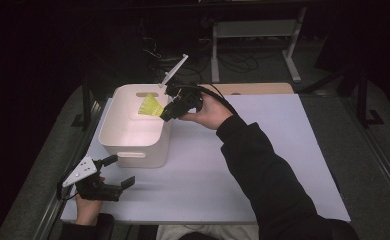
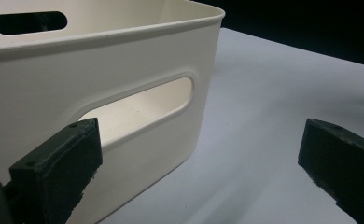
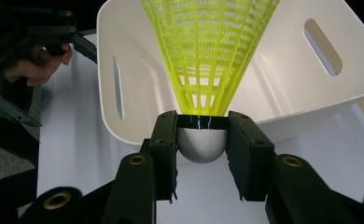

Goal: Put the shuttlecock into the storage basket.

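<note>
Altogether: one shuttlecock (image 3: pixel 208 60), one bin (image 1: pixel 133 135), two grippers.

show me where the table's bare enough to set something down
The white table is bare right of the white bin, beyond the right arm. The strip before the bin is crowded by the left gripper. The right gripper holds a shuttlecock over the bin.

A yellow mesh-skirted shuttlecock (image 3: pixel 208 60) with a white rounded cork hangs over the bin's rim, skirt pointing inward; its cork is clamped. The white plastic bin (image 1: pixel 133 145) stands upright on the table, slot handles in its walls.
</note>
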`<state>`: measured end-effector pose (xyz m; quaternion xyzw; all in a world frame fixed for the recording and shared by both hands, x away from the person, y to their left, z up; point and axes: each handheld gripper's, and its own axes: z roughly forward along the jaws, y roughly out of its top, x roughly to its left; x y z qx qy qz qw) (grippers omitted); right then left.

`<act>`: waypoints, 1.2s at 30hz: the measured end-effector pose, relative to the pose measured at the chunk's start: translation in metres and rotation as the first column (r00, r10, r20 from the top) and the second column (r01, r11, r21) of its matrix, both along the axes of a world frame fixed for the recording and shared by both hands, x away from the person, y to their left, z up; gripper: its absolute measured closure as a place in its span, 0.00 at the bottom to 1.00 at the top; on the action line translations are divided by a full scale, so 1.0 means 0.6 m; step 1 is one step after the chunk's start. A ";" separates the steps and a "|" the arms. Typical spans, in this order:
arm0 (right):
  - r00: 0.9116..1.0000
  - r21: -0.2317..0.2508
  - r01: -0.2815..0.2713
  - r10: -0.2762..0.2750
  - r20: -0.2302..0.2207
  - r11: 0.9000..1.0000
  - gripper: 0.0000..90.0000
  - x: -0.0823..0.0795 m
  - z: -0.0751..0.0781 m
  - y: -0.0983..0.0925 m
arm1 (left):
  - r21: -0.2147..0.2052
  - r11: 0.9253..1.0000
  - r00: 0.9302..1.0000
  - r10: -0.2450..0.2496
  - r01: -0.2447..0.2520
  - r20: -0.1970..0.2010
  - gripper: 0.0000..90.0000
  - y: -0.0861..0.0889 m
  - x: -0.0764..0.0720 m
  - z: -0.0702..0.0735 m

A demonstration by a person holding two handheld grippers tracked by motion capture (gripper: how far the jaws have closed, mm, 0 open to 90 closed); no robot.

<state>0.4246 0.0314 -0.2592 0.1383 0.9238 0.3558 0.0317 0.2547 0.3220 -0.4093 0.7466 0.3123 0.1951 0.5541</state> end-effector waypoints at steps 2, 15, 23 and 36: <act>1.000 0.001 -0.001 0.001 -0.002 1.000 0.70 0.001 0.001 0.005 | -0.001 1.000 1.000 -0.001 0.001 -0.001 0.00 0.000 0.000 0.000; 0.999 -0.013 -0.037 0.037 -0.006 0.999 0.70 0.003 -0.011 0.043 | -0.001 1.000 1.000 -0.004 0.004 -0.001 0.00 0.000 0.000 0.000; 0.998 -0.015 -0.061 0.061 -0.016 0.998 0.70 0.004 -0.023 0.063 | 0.001 1.000 1.000 -0.005 0.005 0.000 0.00 0.000 0.000 0.000; 0.995 -0.029 -0.089 0.088 -0.039 0.996 0.70 0.003 -0.054 0.089 | 0.002 1.000 1.000 -0.006 0.006 0.000 0.00 0.000 0.000 0.000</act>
